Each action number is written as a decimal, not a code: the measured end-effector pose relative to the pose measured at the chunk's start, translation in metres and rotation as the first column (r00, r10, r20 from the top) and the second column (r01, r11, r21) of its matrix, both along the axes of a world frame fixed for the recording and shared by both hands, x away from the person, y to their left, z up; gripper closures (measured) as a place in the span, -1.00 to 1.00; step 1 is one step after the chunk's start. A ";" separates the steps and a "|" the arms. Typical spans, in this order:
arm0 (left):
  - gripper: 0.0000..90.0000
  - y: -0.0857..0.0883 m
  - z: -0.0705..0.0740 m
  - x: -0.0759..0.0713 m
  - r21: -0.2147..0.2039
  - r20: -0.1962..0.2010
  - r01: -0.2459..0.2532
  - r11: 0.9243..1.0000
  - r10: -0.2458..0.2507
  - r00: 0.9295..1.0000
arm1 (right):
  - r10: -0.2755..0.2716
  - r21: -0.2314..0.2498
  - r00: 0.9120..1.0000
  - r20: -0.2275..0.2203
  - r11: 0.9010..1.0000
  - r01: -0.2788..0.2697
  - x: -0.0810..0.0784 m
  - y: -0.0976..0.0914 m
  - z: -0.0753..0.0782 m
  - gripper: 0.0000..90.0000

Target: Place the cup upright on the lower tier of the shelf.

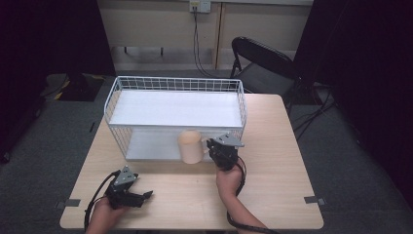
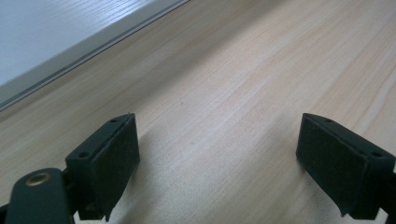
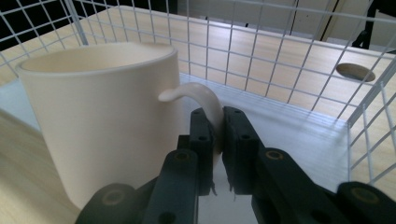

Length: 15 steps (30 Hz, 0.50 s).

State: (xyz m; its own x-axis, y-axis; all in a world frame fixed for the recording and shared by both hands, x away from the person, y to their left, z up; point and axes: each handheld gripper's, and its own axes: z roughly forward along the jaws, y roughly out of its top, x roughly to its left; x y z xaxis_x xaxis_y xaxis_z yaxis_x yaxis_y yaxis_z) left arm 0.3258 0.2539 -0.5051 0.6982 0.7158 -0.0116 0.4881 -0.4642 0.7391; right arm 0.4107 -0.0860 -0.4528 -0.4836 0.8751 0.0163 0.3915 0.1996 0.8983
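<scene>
Right gripper (image 1: pixel 213 146) clamped on the handle (image 3: pixel 205 103) of a cream mug (image 1: pixel 191 146), both pads pinching the thin loop from either side, as seen close up in the right gripper view. Mug upright at the front edge of the rack (image 1: pixel 146 84), on or just over the lip of its lower white shelf, under the top shelf's front rail; handle turned toward the right hand (image 1: pixel 229 181). Whether resting on the shelf or held slightly off it, hard to tell. Left gripper (image 1: pixel 146 196) low at the table's (image 1: pixel 272 185) near-left part, well apart from mug and rack, jaws spread wide with nothing but bare wood between them. White wire rack standing mid-table.
</scene>
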 end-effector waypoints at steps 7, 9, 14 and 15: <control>-0.71 0.000 0.000 0.000 0.000 0.000 0.000 1.000 0.000 1.000 | 0.019 -0.008 1.000 -0.021 1.000 -0.019 -0.001 0.002 -0.005 0.84; -0.72 0.000 0.000 0.000 -0.001 0.000 0.000 1.000 0.000 1.000 | 0.016 -0.009 1.000 -0.023 1.000 -0.016 0.001 0.003 -0.005 0.84; -0.71 0.000 0.000 0.000 0.000 0.000 0.000 1.000 0.000 1.000 | 0.008 -0.013 1.000 -0.031 1.000 -0.008 0.005 0.002 -0.008 0.84; -0.71 0.000 0.000 0.000 0.000 0.000 0.000 1.000 0.000 1.000 | 0.008 -0.013 1.000 -0.031 1.000 -0.008 0.005 0.002 -0.008 0.84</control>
